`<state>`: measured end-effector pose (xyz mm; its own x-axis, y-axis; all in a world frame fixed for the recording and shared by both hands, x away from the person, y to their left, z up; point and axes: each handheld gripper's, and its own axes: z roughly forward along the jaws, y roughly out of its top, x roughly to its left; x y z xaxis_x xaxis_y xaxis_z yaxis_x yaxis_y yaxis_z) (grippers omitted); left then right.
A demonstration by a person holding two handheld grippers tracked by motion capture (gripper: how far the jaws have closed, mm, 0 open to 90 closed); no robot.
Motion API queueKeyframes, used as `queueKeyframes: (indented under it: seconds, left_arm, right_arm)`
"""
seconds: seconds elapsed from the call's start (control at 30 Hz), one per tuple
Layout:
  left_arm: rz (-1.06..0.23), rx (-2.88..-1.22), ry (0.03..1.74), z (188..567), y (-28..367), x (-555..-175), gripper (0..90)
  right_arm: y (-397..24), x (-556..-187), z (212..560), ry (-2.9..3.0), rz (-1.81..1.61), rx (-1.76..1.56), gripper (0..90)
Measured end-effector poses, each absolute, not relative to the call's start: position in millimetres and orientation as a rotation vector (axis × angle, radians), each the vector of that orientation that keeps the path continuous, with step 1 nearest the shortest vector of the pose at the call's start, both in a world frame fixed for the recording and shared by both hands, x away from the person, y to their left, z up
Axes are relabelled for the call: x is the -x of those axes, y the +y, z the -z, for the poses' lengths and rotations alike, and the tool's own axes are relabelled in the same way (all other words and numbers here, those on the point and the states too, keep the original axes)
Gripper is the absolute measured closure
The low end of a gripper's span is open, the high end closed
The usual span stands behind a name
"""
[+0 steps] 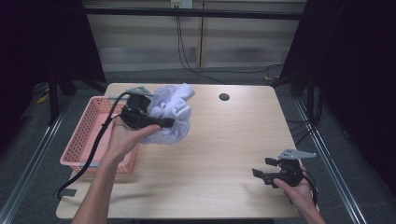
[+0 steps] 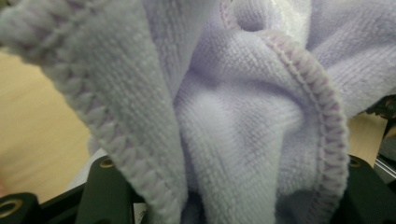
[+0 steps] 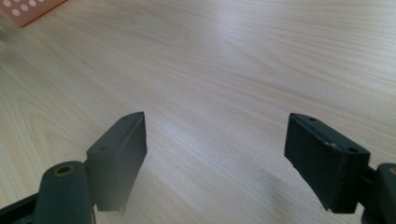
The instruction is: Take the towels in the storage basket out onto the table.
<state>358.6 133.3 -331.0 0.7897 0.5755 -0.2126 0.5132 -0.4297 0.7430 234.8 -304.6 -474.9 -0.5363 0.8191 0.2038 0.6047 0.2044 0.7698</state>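
The left gripper [image 1: 161, 122] has the lilac towel [image 1: 172, 112] bunched between its jaws (grip unclear) beside the pink basket [image 1: 88, 128]; the right gripper [image 1: 268, 171] waits wide open, empty.

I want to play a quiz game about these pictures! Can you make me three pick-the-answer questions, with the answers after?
1. Where is the basket?
A. table's left edge
B. table's right edge
C. on the floor

2. What colour is the towel?
A. green
B. pale lilac
C. black

3. How are the right hand-held gripper jaws?
A. shut on the towel
B. shut on a cup
C. open, nothing between

Answers: 1 A, the pink basket sits at the left edge. 2 B, the left gripper view shows lilac cloth. 3 C, bare table shows between the jaws.
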Motion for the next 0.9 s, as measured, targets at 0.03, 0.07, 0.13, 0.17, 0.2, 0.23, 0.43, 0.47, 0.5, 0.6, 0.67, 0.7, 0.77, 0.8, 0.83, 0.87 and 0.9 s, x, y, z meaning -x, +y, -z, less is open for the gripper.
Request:
queueKeyframes:
  seconds: [0.03,0.07,0.13,0.17,0.2,0.23,0.43,0.47,0.5,0.6,0.67,0.7,0.77,0.8,0.83,0.87,0.9]
  left_arm:
    - [-0.08,-2.138,0.799,339.6,125.0,-356.8,40.4]
    - [-0.075,-2.148,0.797,344.8,120.4,-355.4,40.0]
    - [-0.056,-2.158,0.786,358.9,107.8,-351.0,39.8]
    - [-0.038,-2.175,0.772,365.9,101.5,-349.3,39.7]
    - [-0.026,-2.191,0.763,372.6,95.3,-347.2,39.5]
    - [-0.003,-2.195,0.761,380.1,89.6,-345.5,39.2]
    - [0.055,-2.297,0.701,435.1,57.4,-336.6,36.3]
    - [0.07,-2.316,0.684,444.0,53.6,-334.9,34.6]
    - [0.082,-2.324,0.668,450.2,50.6,-333.3,32.9]
    - [0.07,-2.342,0.63,469.4,40.2,-323.9,24.4]
    - [0.037,-2.342,0.599,474.5,37.3,-318.5,18.7]
    - [0.043,-2.326,0.597,474.4,37.5,-318.1,16.6]
    - [0.081,-2.303,0.62,471.8,40.6,-319.2,14.8]
    - [0.101,-2.284,0.627,470.0,43.3,-319.1,14.8]
    - [0.125,-2.24,0.629,469.1,46.4,-318.5,14.6]
    - [0.15,-2.214,0.634,467.2,50.5,-318.4,15.2]
    - [0.159,-2.208,0.64,464.5,54.0,-318.5,15.4]
  right_arm:
    - [-304.6,-234.6,474.9,2.23,-1.242,-1.353,21.0]
    - [-304.8,-234.3,474.7,2.228,-1.241,-1.356,21.2]
    - [-305.2,-234.3,474.6,2.228,-1.245,-1.354,21.4]
    - [-305.2,-234.3,474.7,2.228,-1.244,-1.353,21.5]
    - [-305.2,-234.4,474.8,2.229,-1.243,-1.355,21.5]
    - [-305.1,-234.6,474.9,2.231,-1.243,-1.355,21.5]
    - [-304.3,-233.9,474.6,2.239,-1.243,-1.348,21.9]
    - [-303.8,-233.4,474.5,2.241,-1.239,-1.347,21.9]
    - [-303.4,-233.5,474.6,2.241,-1.241,-1.346,21.9]
    - [-300.9,-235.4,475.1,2.246,-1.244,-1.341,21.9]
    - [-298.1,-236.1,475.9,2.258,-1.236,-1.332,21.9]
    - [-296.5,-236.0,476.3,2.265,-1.229,-1.332,21.8]
    - [-292.3,-236.3,476.5,2.281,-1.226,-1.325,21.3]
    - [-290.0,-236.4,476.4,2.287,-1.22,-1.315,20.6]
    - [-287.5,-236.4,475.8,2.293,-1.223,-1.315,20.0]
    - [-285.3,-236.1,474.9,2.298,-1.225,-1.308,19.8]
    - [-283.1,-235.9,474.0,2.301,-1.231,-1.299,19.8]
